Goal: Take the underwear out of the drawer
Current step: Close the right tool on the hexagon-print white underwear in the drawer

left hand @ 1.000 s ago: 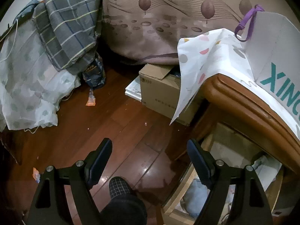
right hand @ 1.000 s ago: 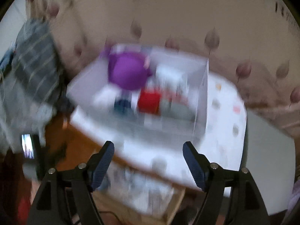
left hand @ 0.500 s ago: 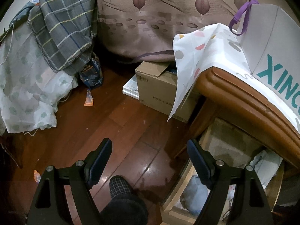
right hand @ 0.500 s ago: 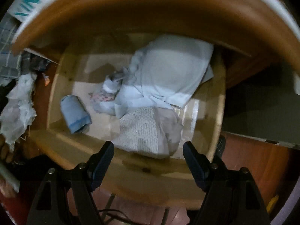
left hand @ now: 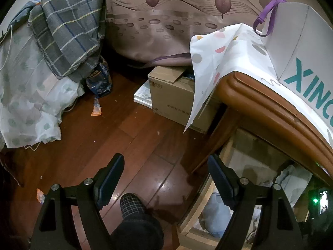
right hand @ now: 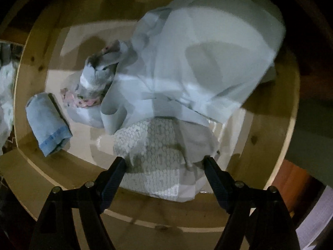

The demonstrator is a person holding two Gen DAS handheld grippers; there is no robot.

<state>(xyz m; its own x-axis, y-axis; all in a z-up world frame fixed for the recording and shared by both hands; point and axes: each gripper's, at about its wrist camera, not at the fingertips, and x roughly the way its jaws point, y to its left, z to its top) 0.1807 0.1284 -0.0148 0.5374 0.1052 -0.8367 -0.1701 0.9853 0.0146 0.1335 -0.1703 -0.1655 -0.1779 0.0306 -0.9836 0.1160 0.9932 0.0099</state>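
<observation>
Jaws wide on both sides. Right gripper (right hand: 164,163) down inside the open wooden drawer (right hand: 31,108), fingers straddling a honeycomb-patterned underwear piece (right hand: 154,154) at 6 o'clock, fingertips level with its two edges, not clamped. Large pale blue-white garment (right hand: 208,62) heaped from centre toward 1 o'clock, overlapping the patterned piece's far edge. Crumpled floral-trimmed item (right hand: 91,89) at 9 o'clock, touching the big garment. Rolled light-blue cloth (right hand: 46,125) lying apart near the drawer wall at 8 o'clock. Left gripper (left hand: 165,170) empty, hovering over dark wood floor (left hand: 104,141), pointing away from the drawer. Cardboard box (left hand: 174,95) at 12 o'clock beside the table edge (left hand: 260,102); plaid blanket (left hand: 68,27) at 10 o'clock; slippered foot (left hand: 133,205) at 6 o'clock between the fingers.
</observation>
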